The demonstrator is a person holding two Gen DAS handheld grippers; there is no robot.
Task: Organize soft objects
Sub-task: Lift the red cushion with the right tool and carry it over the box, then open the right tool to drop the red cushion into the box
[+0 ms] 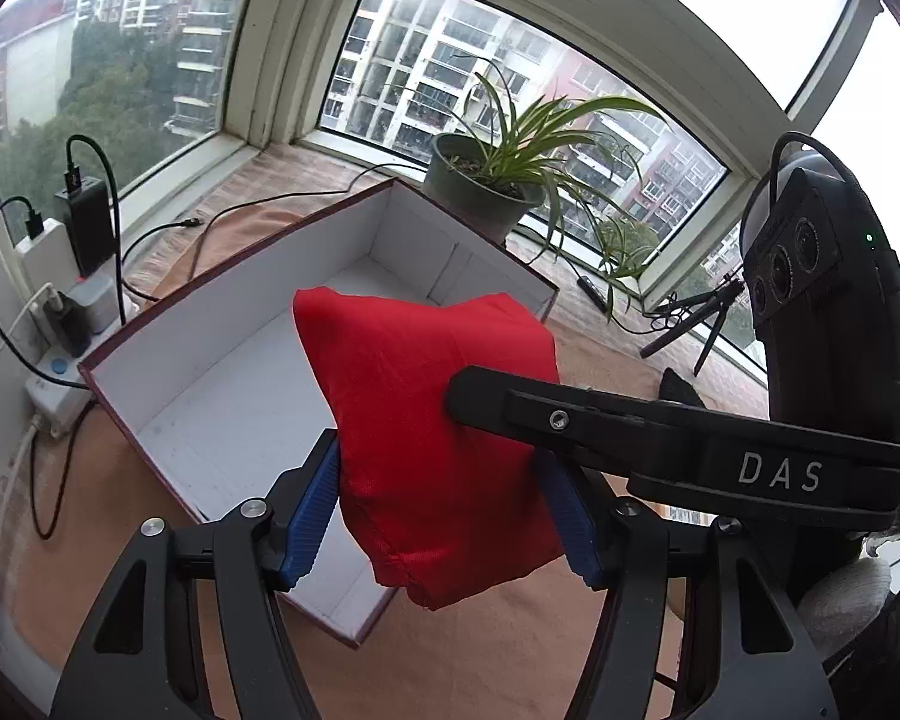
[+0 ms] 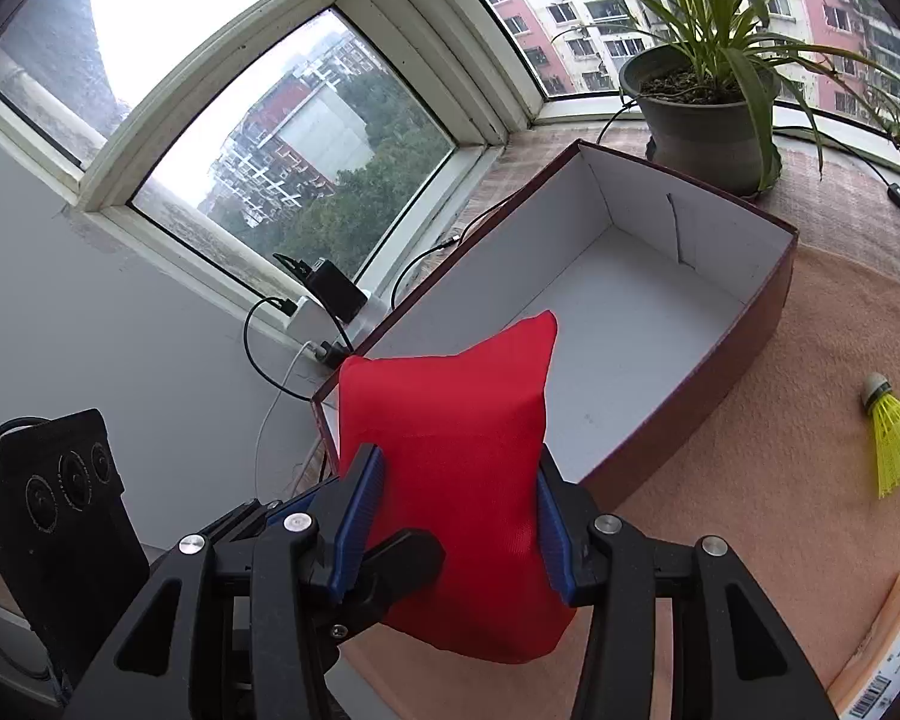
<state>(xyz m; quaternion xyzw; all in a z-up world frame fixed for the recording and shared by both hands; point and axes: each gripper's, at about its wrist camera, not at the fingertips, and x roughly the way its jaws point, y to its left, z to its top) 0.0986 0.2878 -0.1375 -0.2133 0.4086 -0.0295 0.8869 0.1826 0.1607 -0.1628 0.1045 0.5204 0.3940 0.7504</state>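
Observation:
A red fabric beanbag (image 1: 432, 420) is held in the air by both grippers at once. My left gripper (image 1: 444, 510) has its blue pads pressed on the bag's two sides. My right gripper (image 2: 456, 516) is shut on the same red bag (image 2: 450, 456); one of its black fingers (image 1: 570, 414) crosses the left wrist view from the right. The bag hangs over the near edge of an open box (image 1: 258, 312) with maroon walls and a white inside, which shows nothing in it (image 2: 630, 312).
A potted plant (image 1: 486, 180) stands behind the box on the windowsill. A power strip with chargers and cables (image 1: 66, 276) lies left of the box. A yellow shuttlecock (image 2: 894, 426) lies on the peach cloth to the right, and an orange packet (image 2: 894, 636) sits near it.

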